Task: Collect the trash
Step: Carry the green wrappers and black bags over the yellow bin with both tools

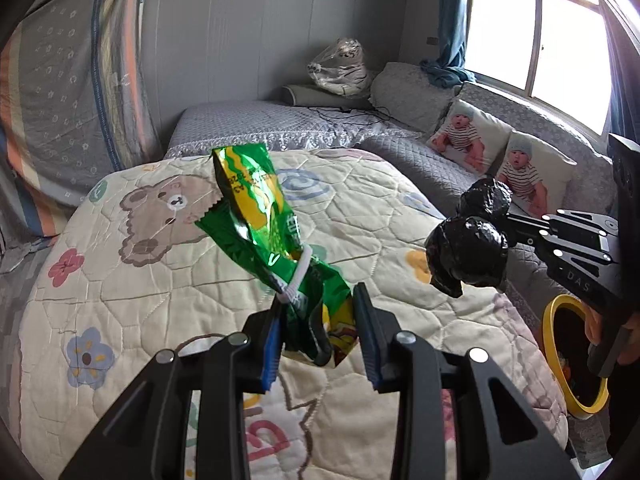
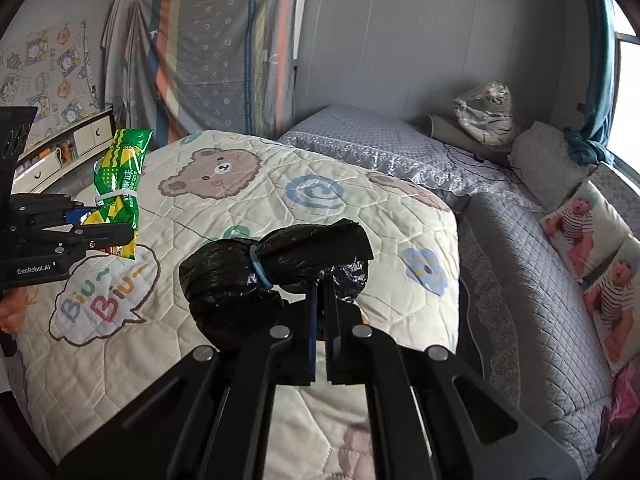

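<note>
Indoors, above a bed covered by a cream quilt (image 1: pixel 160 280) printed with bears and flowers, a person holds two black tongs in the air. The left tongs (image 1: pixel 318 332) are narrowed onto the lower end of a crumpled green snack bag (image 1: pixel 256 216); the bag is tied round its middle with a white band and rises up and away from the blue pads. In the right wrist view the same bag (image 2: pixel 120 184) stands up from those tongs at the left edge. The right tongs (image 2: pixel 321 300) are pressed fully together on a black plastic bundle (image 2: pixel 276 268), which is cinched by a pale blue band and lifted clear of the quilt. A yellow-rimmed bin (image 1: pixel 576 360) sits low beside the bed, at the right edge. Grey bedding, two baby-photo cushions (image 1: pixel 496 156) and a bright window (image 1: pixel 536 40) lie beyond.
</note>
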The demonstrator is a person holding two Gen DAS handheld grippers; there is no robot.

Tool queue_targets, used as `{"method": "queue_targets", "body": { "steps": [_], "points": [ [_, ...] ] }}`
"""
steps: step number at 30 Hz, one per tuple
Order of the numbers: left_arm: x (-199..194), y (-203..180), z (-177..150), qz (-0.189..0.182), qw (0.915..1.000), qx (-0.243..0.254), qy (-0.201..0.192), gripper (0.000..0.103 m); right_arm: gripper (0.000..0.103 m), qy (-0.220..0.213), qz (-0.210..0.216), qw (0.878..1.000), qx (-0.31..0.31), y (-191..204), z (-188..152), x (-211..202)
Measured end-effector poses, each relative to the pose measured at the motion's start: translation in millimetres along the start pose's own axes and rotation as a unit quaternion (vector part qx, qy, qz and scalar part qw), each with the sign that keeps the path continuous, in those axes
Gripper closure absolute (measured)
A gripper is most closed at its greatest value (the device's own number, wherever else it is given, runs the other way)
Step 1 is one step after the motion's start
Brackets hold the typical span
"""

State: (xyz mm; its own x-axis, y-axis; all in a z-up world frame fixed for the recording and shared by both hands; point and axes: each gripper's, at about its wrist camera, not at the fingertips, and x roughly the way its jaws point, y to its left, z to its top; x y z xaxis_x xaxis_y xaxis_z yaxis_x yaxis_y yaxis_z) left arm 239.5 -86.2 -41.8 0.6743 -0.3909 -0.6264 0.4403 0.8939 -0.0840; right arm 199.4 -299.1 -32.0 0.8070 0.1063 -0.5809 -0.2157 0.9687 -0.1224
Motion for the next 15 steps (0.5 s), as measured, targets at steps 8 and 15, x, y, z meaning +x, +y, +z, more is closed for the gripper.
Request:
{"method": "queue_targets", "body": {
  "steps": [8, 15],
  "points": [
    [-8, -97, 4, -0.071, 0.9952, 0.066, -0.017, 0.072, 0.101, -0.003, -0.076, 0.996, 0.053, -45, -56, -63],
    [-16, -172, 4, -0.130, 0.9846, 0.114, -0.023, 0.072, 0.101, 0.001, -0.155, 0.983, 0.096, -86, -106, -115]
  ]
}}
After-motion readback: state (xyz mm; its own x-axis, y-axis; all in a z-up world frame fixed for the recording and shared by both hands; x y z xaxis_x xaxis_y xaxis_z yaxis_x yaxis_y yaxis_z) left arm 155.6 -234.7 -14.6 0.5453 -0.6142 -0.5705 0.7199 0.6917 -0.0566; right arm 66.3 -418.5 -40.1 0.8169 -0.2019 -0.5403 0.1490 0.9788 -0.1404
